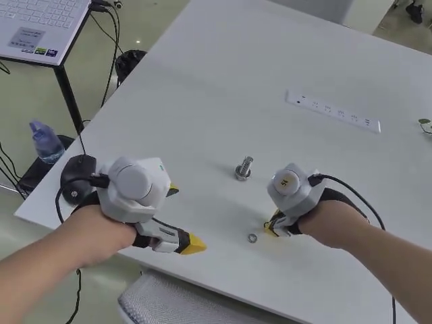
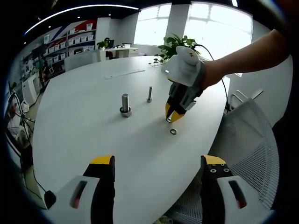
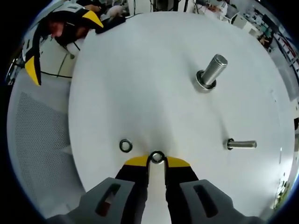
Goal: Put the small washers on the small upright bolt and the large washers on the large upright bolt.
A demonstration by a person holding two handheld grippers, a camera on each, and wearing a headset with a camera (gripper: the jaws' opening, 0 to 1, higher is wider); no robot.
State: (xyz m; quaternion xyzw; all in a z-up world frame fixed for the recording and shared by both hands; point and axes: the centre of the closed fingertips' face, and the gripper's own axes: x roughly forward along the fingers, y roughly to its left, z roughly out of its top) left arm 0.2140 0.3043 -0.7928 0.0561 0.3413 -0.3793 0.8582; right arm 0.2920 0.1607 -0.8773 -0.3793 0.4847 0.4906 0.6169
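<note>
The large upright bolt (image 1: 244, 168) (image 2: 125, 104) (image 3: 211, 72) stands mid-table with a ring at its base. Beyond it is the thin small bolt (image 2: 150, 94) (image 3: 241, 144). My right gripper (image 1: 273, 227) (image 2: 171, 116) (image 3: 157, 161) points down at the white table (image 1: 202, 88), shut on a metal washer (image 3: 157, 156) at its yellow tips. A second washer (image 1: 252, 237) (image 2: 173, 132) (image 3: 125, 145) lies flat just beside those tips. My left gripper (image 1: 182, 219) (image 2: 158, 163) hovers near the table's front edge, jaws wide open with nothing between them.
A white power strip (image 1: 334, 109) lies at the far right of the table. A mesh chair (image 1: 175, 300) sits below the near edge. A laptop (image 1: 40, 27) on a stand, a water bottle (image 1: 46, 142) and cables are off the left side.
</note>
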